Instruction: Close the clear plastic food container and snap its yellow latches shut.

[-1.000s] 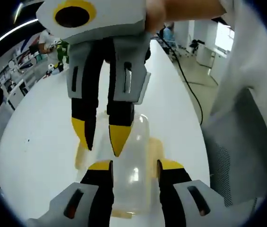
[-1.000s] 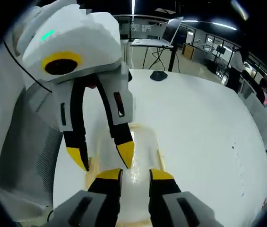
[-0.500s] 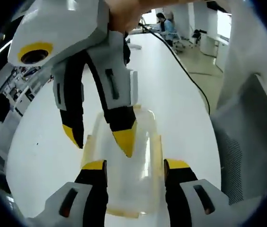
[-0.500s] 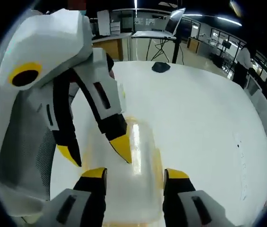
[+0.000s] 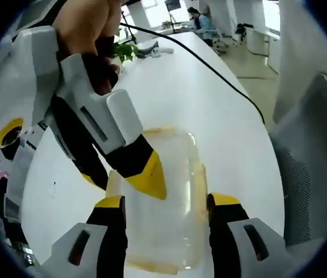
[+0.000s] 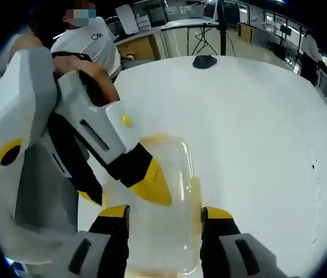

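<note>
Left gripper view: the left gripper (image 5: 166,204) has its yellow-tipped black jaws spread wide, one on each side of the clear plastic container (image 5: 163,197), not touching it as far as I can tell. The container is a rounded rectangle, glossy and see-through, with its lid on, lying flat on the smooth white table (image 5: 209,98). A pale yellow latch (image 5: 201,185) runs along its right edge; another shows at the near end. The right gripper (image 5: 125,176) comes in from the left, held by a bare hand (image 5: 88,29), jaws apart, one wedge tip over the lid (contact unclear). A black cable (image 5: 209,63) snakes across the far table, and a grey mesh chair (image 5: 311,174) stands at the right.

Right gripper view: the right gripper (image 6: 165,213) also has its jaws spread either side of the same container (image 6: 163,197), yellow latch (image 6: 195,194) on the right edge. The left gripper (image 6: 125,188) enters from the left, jaws apart, its yellow tip over the lid. Shown here and not in the other view: a person in a white T-shirt (image 6: 91,43) behind the table, and a dark mouse-shaped object (image 6: 205,61) at the far edge.
</note>
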Action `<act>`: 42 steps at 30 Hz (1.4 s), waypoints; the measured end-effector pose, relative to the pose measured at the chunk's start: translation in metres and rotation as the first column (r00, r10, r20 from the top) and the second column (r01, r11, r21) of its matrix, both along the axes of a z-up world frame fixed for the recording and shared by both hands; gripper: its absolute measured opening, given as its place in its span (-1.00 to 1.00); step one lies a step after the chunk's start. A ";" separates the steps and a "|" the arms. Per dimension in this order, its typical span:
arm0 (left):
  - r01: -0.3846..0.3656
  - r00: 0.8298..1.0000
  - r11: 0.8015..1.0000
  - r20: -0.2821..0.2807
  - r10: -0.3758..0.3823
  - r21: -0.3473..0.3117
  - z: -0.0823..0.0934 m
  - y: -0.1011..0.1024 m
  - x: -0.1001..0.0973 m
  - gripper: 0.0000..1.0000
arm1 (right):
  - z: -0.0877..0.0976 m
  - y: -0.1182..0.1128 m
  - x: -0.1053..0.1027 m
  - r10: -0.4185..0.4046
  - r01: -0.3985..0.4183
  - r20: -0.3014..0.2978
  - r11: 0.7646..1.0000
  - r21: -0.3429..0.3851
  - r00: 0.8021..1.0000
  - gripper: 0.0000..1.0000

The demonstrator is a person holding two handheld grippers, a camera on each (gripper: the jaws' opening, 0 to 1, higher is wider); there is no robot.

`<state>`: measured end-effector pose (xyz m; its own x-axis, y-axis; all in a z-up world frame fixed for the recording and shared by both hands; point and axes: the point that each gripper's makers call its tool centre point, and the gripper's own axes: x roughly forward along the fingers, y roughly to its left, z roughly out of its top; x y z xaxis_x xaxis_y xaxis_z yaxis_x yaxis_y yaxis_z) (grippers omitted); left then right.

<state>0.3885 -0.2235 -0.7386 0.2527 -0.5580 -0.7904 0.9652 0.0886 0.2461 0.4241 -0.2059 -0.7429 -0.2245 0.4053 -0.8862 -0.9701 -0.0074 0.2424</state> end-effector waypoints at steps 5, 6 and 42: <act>0.011 1.000 0.999 0.003 -0.011 0.052 -0.001 0.001 -0.001 0.05 | -0.002 0.000 -0.002 -0.016 0.015 -0.033 0.999 -0.033 0.999 -0.08; 0.008 1.000 0.999 0.008 -0.008 0.052 -0.002 0.001 -0.001 0.05 | -0.002 0.001 -0.002 -0.023 0.022 -0.038 0.999 -0.036 0.999 -0.08; 0.004 0.998 0.998 -0.064 -0.008 -0.067 0.020 -0.003 -0.012 0.19 | 0.024 -0.009 -0.014 -0.024 0.012 0.088 0.991 0.134 0.996 0.03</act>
